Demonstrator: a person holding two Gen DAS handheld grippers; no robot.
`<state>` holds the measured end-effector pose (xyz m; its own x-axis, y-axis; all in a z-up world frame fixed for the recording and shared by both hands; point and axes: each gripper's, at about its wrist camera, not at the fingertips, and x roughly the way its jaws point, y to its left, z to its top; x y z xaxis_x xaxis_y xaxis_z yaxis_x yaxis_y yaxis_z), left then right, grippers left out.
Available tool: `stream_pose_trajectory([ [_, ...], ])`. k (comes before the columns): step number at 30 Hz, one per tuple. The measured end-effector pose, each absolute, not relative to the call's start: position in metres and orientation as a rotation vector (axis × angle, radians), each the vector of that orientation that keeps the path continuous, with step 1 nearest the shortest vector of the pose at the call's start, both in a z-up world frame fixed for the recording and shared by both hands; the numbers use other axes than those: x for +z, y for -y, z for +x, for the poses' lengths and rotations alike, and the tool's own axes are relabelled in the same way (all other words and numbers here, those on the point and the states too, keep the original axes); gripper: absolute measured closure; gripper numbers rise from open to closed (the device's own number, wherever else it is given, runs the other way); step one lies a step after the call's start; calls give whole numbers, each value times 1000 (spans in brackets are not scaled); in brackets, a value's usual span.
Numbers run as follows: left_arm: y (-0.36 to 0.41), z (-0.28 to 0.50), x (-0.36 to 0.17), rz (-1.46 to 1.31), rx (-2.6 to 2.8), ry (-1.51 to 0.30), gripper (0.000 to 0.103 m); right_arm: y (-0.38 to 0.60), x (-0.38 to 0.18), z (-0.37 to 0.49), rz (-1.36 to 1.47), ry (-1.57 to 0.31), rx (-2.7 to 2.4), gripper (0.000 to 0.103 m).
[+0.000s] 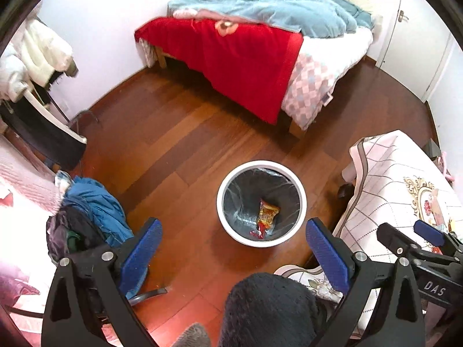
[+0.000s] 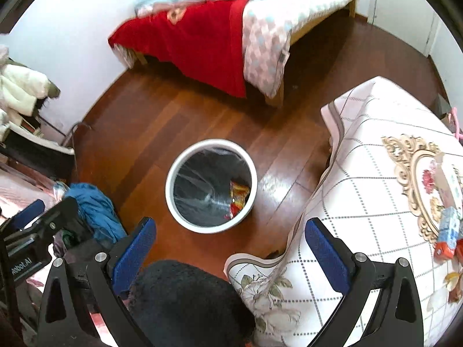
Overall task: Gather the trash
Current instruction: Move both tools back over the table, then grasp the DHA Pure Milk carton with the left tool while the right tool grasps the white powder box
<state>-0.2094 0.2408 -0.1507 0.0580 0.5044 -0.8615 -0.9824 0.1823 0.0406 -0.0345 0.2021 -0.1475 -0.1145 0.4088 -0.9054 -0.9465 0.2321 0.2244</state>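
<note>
A white round trash bin (image 1: 228, 225) with a black liner stands on the wooden floor; it also shows in the right wrist view (image 2: 173, 202). A red and yellow snack wrapper (image 1: 267, 212) lies inside it, also seen in the right wrist view (image 2: 238, 196). My left gripper (image 1: 234, 253) is open and empty, held above the bin's near side. My right gripper (image 2: 230, 250) is open and empty, above the table's edge beside the bin. Small cartons and wrappers (image 2: 448, 234) lie on the table at the far right.
A table with a white checked cloth (image 2: 361, 188) stands right of the bin. A bed (image 1: 246, 57) with red and blue covers is at the back. A chair piled with blue clothes (image 1: 92, 205) stands at the left. A dark fuzzy slipper (image 1: 269, 309) is below.
</note>
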Motion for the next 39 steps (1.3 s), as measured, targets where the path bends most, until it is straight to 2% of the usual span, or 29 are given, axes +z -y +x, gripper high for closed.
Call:
stream_pose_trajectory([
  [7, -197, -178, -119, -526, 1302, -846, 2, -140, -102, -5, -409, -1147, 1334, 0],
  [14, -171, -82, -150, -485, 1129, -893, 2, -49, -97, 81, -254, -1209, 1185, 0],
  [19, -146, 33, -203, -485, 927, -1015, 2, 26, -115, 178, -223, -1217, 936, 0],
  [25, -109, 162, -237, -444, 711, -1129, 2, 119, -155, 314, -155, -1275, 631, 0],
  [31, -94, 251, -273, -451, 551, -1248, 3, 151, -197, 418, -72, -1338, 505, 0],
  [36, -87, 288, -287, -450, 494, -1276, 3, 145, -227, 453, -40, -1388, 499, 27],
  [39, -86, 300, -288, -451, 484, -1272, 6, 132, -237, 461, -57, -1391, 502, 28],
])
